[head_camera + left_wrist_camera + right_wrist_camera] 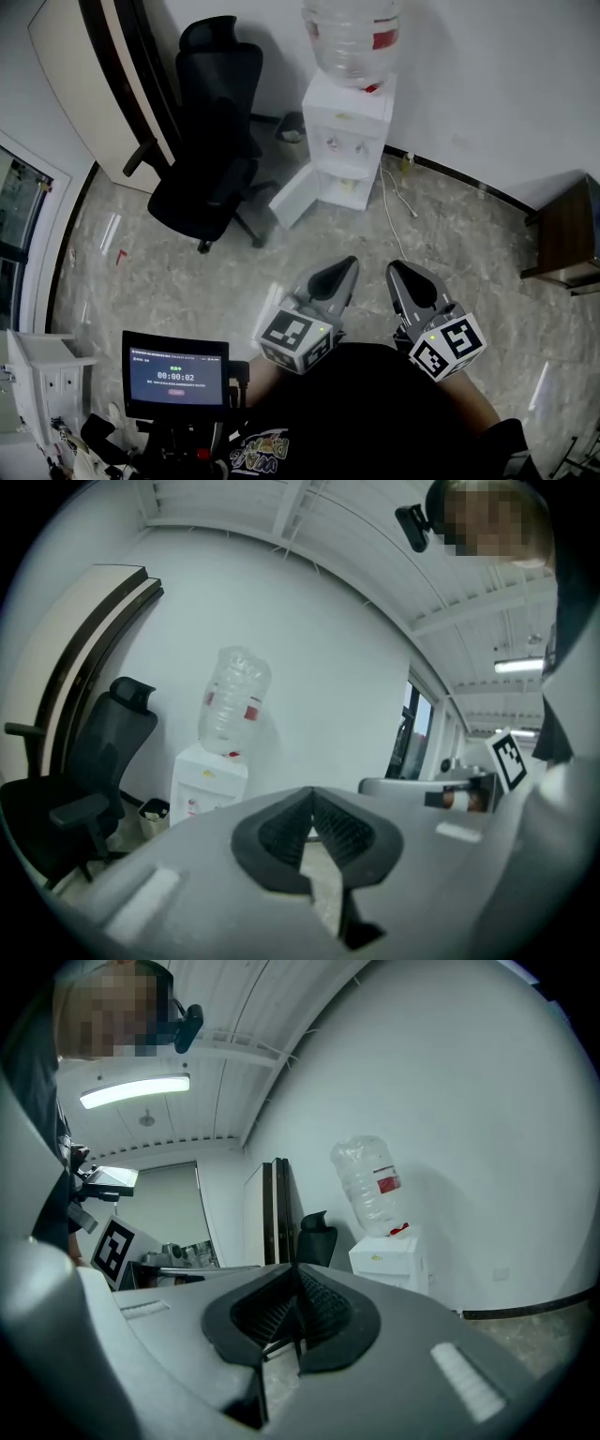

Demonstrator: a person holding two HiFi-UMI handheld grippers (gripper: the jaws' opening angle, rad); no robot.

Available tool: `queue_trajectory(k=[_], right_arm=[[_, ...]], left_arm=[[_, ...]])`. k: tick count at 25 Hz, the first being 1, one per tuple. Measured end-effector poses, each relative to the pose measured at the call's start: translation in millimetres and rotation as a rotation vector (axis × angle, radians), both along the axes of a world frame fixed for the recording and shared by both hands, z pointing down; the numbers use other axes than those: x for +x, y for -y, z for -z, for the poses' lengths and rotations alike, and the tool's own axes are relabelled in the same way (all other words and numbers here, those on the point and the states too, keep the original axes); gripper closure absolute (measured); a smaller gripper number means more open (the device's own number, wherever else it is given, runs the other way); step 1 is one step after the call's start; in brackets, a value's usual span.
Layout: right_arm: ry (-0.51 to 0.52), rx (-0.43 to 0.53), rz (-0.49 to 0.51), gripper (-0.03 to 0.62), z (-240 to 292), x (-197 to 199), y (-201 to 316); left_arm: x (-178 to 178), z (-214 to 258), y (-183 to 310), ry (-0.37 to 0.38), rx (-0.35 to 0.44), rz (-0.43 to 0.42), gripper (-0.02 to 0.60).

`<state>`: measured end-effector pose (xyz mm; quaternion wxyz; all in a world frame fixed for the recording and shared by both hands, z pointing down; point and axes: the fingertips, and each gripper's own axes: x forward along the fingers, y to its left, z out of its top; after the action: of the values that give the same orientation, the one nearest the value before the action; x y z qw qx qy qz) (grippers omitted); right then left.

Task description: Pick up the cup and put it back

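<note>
No cup shows in any view. In the head view my left gripper (347, 265) and right gripper (396, 269) are held side by side close to the person's body, above the marbled floor (309, 253), and point toward the water dispenser (345, 141). Both are shut with nothing between the jaws. In the left gripper view the left gripper (312, 795) has its ribbed pads meeting at the tip, with the water dispenser (208, 782) beyond it. The right gripper view shows the right gripper (298, 1270) shut the same way, facing the water dispenser (389, 1255).
A black office chair (211, 141) stands left of the dispenser, whose lower door (295, 197) hangs open. A clear bottle (352, 37) tops it. A small screen (175, 375) sits at lower left, a white drawer unit (37, 384) beside it, a dark cabinet (567, 234) at right.
</note>
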<state>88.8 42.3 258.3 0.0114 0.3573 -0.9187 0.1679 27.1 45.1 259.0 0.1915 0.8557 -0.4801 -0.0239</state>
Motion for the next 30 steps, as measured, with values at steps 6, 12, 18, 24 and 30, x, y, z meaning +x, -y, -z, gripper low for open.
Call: queue_trajectory(k=[6,12,18,24,30], right_arm=[[-0.009,0.005,0.012,0.566,0.5,-43.5,37.6],[-0.024,-0.031,0.023,0.566,-10.8,-66.6,60.3],[-0.018,-0.054,0.073,0.566,-21.7,-64.6,92.8],[0.009,-0.043,0.216,0.565,-19.0,-62.0,146.2],[0.041,-0.027,0.329,0.565,-18.5,-36.0,205.6]], left_arm=[[-39.4,-7.7,35.6,-0.028,0.001,0.002,0.577],[-66.0,-21.2,55.4,-0.038,-0.024,0.030,0.577],[-66.7,-33.2,80.8,-0.020,-0.047,0.104,0.577],[-62.4,-28.9,123.3,-0.008,-0.031,0.258,0.577],[-33.9,-28.4,166.6,0.037,-0.032,0.400,0.577]])
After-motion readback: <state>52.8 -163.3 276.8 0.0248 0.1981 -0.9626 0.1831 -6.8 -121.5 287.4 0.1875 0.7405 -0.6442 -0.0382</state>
